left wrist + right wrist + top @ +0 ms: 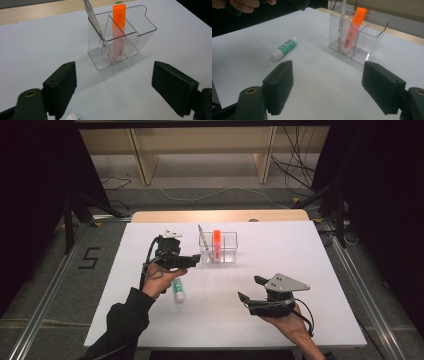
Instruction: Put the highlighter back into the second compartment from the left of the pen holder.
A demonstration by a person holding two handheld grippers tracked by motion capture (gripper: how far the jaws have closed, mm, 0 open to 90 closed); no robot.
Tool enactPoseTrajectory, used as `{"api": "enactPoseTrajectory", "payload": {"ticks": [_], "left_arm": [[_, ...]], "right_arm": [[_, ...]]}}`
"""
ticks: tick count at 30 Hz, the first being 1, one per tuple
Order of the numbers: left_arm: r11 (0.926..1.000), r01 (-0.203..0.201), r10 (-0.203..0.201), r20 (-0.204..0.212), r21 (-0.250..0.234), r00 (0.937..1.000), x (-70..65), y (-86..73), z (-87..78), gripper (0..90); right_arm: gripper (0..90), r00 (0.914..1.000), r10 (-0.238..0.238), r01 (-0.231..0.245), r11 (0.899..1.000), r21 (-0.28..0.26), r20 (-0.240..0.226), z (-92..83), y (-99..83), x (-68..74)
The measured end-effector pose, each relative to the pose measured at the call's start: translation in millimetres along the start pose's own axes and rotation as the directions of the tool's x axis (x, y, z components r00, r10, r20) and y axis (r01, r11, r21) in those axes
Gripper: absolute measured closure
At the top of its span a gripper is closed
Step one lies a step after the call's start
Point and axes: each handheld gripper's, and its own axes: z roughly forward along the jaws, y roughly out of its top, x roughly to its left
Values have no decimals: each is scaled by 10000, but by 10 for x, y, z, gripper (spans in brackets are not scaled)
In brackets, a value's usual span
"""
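Nearest the camera in the high view, the right gripper [248, 288] rests in the person's right hand [290, 327] over the near right part of the white table [310, 270]. Its jaws stand wide apart with nothing between them, released.

Farther in and to its left, the left gripper [196, 259] sits in the left hand [157, 280], its jaws pointing toward the clear plastic organizer [219, 247]. Those jaws are spread wide and hold nothing; only bare table lies between them.

Just below the left gripper, close beside that hand, the glue stick [178, 290] lies flat on the table; its white cap peeks in at the bottom edge of the left gripper view [71, 116], nearer than the jaws.

Ahead of the left gripper's jaws and apart from them stands the organizer [130, 45]. An orange highlighter [118, 22] stands upright in its middle compartment, and a silver pen [93, 18] leans in the compartment to the left of it.
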Motion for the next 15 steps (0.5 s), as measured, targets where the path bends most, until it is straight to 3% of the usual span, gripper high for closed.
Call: {"api": "enactPoseTrajectory", "payload": {"ticks": [9, 15], "left_arm": [[9993, 325, -319, -294, 179, 9991, 25, -84, -15, 178], [9983, 307, -287, -400, 491, 9988, 52, -152, 9, 168]], "right_arm": [[261, 10000, -57, 57, 10000, 10, 18, 6, -17, -8], [261, 10000, 29, -29, 10000, 27, 35, -1, -23, -15]]}}
